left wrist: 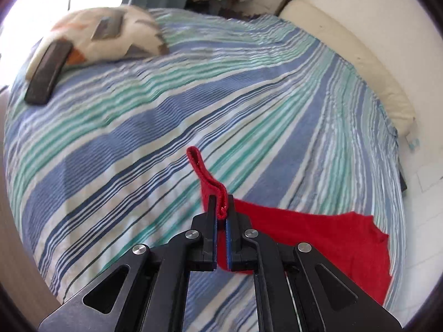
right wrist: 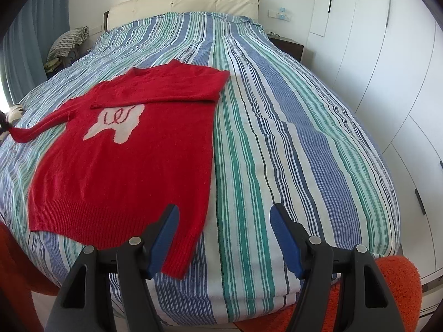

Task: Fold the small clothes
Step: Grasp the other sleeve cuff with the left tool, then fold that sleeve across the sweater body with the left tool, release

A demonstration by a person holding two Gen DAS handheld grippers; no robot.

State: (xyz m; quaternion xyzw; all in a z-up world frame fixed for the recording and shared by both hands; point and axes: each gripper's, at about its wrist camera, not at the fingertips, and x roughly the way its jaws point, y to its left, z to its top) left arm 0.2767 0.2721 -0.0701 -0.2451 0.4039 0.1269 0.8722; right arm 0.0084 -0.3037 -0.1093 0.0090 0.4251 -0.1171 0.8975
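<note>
On the striped bed (right wrist: 277, 138) lies one red sweater (right wrist: 124, 166), spread flat with a pale patch on its chest; only the right wrist view takes in the whole garment, with one sleeve (right wrist: 166, 94) folded across the chest and the other sleeve (right wrist: 36, 131) stretched out to the left edge of the picture. The left wrist view shows what that one cannot: the cuff (left wrist: 206, 177) of the stretched sleeve clamped in the left gripper (left wrist: 221, 207), whose jaws are pressed together on the knit, the cuff's end standing up past the tips. It alone also shows one patterned pillow (left wrist: 110, 33) near the head of the bed. The right gripper (right wrist: 224, 215) has its jaws spread wide and holds nothing; its left finger (right wrist: 163, 238) overlaps the sweater's hem corner in the picture, and whether it touches I cannot tell
</note>
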